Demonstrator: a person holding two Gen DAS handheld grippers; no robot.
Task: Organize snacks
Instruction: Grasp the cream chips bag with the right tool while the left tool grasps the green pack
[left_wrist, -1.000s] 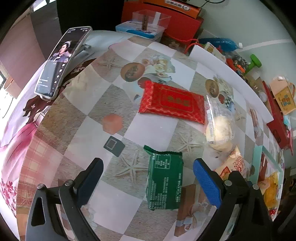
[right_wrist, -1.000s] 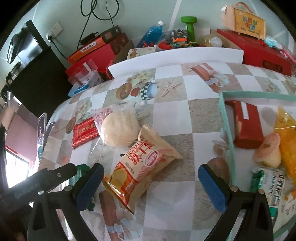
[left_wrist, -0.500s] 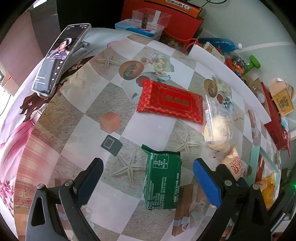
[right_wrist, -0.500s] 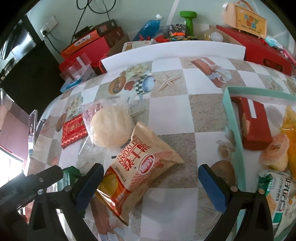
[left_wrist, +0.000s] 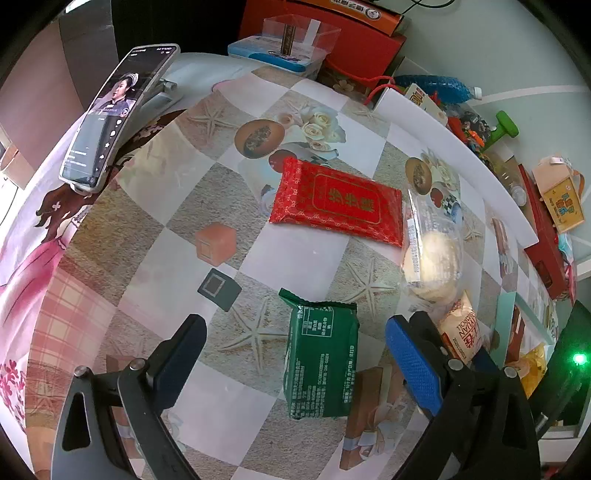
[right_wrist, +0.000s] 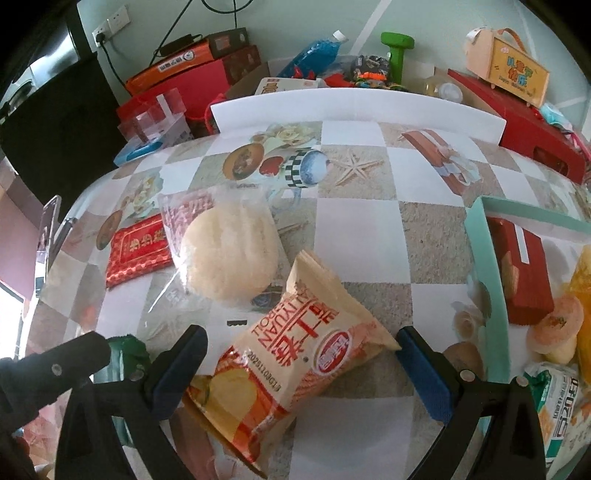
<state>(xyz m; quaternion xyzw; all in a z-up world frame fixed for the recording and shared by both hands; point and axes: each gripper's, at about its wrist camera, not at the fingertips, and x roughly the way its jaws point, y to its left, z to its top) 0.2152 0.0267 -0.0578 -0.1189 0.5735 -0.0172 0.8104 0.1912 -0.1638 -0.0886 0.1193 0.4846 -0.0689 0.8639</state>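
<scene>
My left gripper (left_wrist: 295, 365) is open, its jaws on either side of a green snack pack (left_wrist: 320, 354) lying on the patterned tablecloth. Beyond it lie a red packet (left_wrist: 334, 201) and a clear bag with a pale round cracker (left_wrist: 434, 251). My right gripper (right_wrist: 299, 373) is open around an orange and cream snack bag (right_wrist: 295, 369). The cracker bag (right_wrist: 229, 251) and the red packet (right_wrist: 138, 249) lie behind it. A mint green tray (right_wrist: 487, 266) at the right holds a red box (right_wrist: 521, 273), a jelly cup (right_wrist: 554, 328) and other snacks.
A phone on a stand (left_wrist: 114, 114) is at the far left. A white board (right_wrist: 354, 107) runs along the table's back edge, with red boxes (right_wrist: 532, 133), a blue bottle (right_wrist: 314, 55), a green dumbbell (right_wrist: 397, 51) and a clear box (left_wrist: 291, 40) behind it.
Both grippers have moved forward and lower toward their packs. The right gripper now straddles the orange bag and shows beside the left gripper's right finger. Nothing was grasped.
</scene>
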